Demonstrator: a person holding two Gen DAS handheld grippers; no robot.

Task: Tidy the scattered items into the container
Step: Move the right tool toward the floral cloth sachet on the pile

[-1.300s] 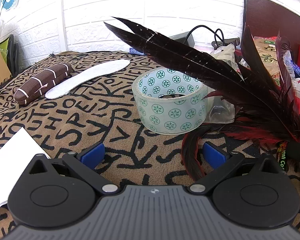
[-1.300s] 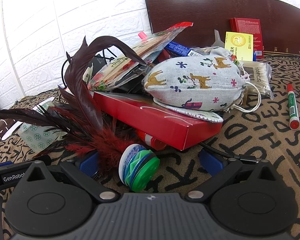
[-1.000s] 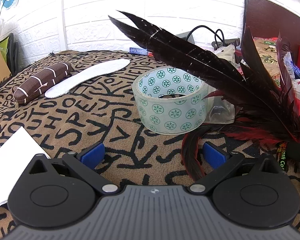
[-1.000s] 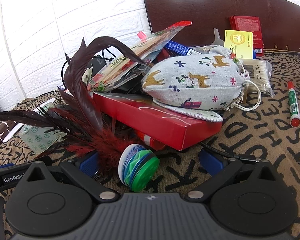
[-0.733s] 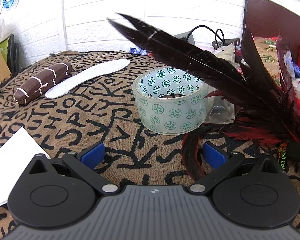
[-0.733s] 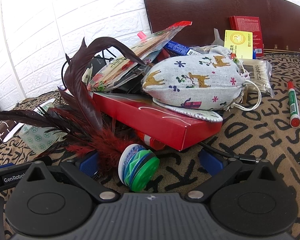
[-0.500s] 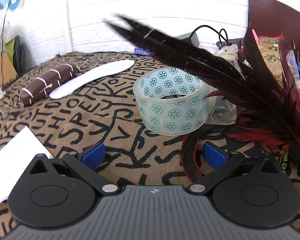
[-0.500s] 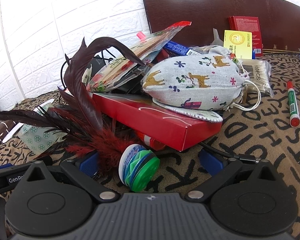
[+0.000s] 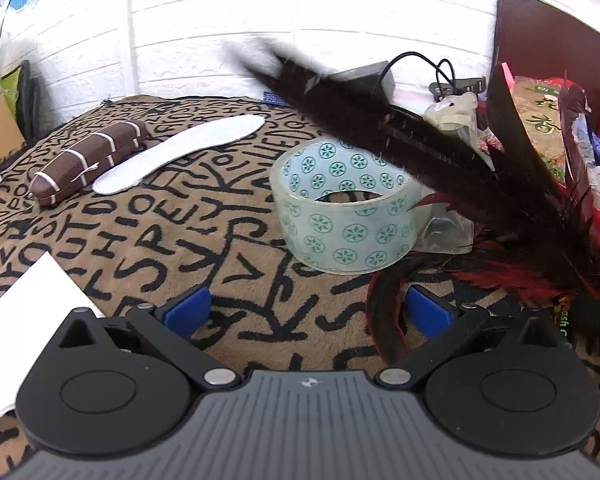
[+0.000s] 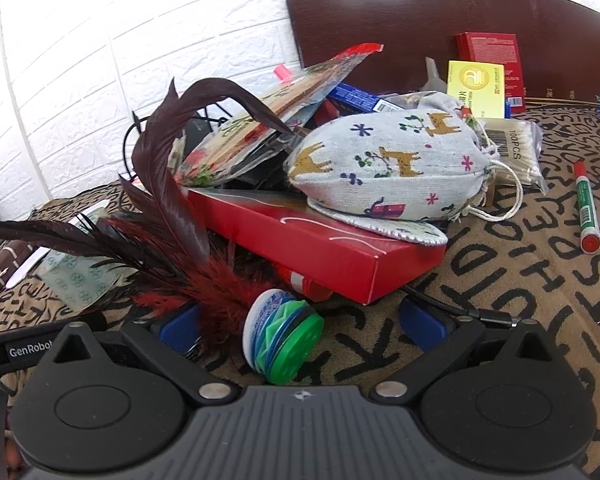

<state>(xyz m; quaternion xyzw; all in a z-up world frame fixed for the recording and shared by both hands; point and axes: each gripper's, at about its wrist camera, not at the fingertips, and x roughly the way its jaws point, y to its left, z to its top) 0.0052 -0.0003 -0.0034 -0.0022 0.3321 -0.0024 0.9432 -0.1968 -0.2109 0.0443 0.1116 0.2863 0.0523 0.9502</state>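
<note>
The left claw [image 9: 306,308] is spread above the patterned surface [image 9: 148,232], a dark red feather [image 9: 384,320] curling between its pads. Just beyond sits a tape roll [image 9: 346,220]. The right claw [image 10: 300,322] is spread too, around a green-and-blue spool [image 10: 284,336], just before a red box [image 10: 324,244] carrying a reindeer-print pouch [image 10: 388,164].

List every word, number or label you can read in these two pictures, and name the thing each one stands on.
"100PCS": cotton swab pack.
"GenRobot", cut off at the end: black strap.
Tablecloth: large black letters as pattern, no clear words.
Yellow box, red box, snack packet, green marker: print too small or blurred.
</note>
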